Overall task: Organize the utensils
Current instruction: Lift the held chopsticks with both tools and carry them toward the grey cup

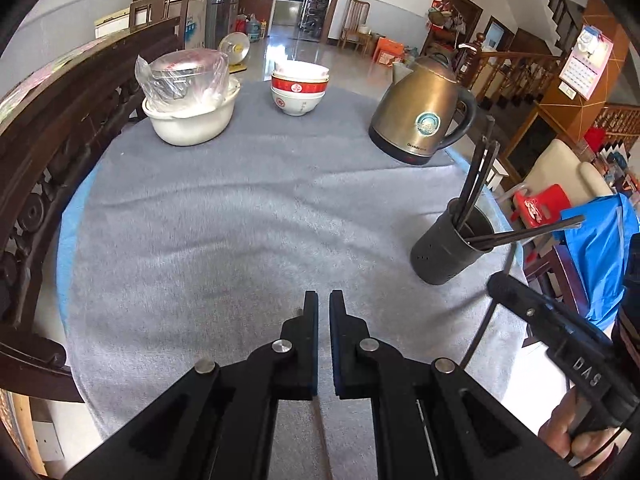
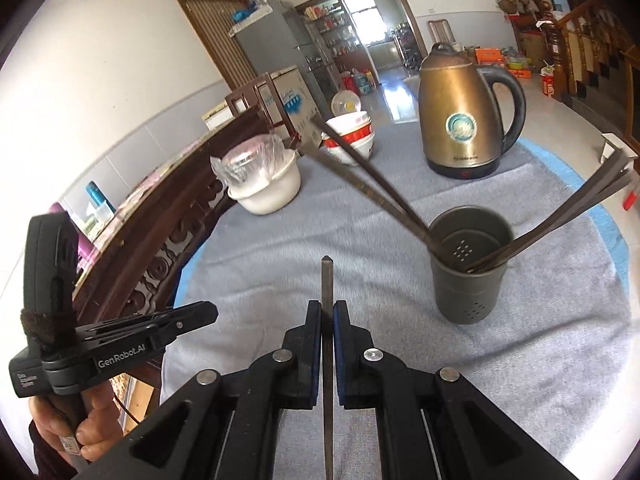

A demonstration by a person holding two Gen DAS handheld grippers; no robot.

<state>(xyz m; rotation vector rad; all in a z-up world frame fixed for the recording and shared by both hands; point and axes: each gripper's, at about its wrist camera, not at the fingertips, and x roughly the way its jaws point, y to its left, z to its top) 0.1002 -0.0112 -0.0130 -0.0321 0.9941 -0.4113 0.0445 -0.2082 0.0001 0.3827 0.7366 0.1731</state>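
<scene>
A dark grey perforated utensil cup (image 1: 450, 246) (image 2: 470, 268) stands on the grey cloth and holds several dark chopsticks (image 2: 372, 184) (image 1: 478, 178) leaning out to both sides. My right gripper (image 2: 328, 305) is shut on a single dark chopstick (image 2: 327, 280) that points forward, left of and short of the cup. My left gripper (image 1: 324, 295) has its jaws nearly together with nothing between them, low over the cloth, left of the cup. It also shows in the right wrist view (image 2: 200, 312) at the left.
A bronze electric kettle (image 1: 424, 114) (image 2: 466, 120) stands behind the cup. Stacked red-and-white bowls (image 1: 298, 88) and a white bowl with a plastic-wrapped metal pot (image 1: 188, 100) stand at the far side. A carved wooden chair back (image 1: 48, 168) borders the table's left edge.
</scene>
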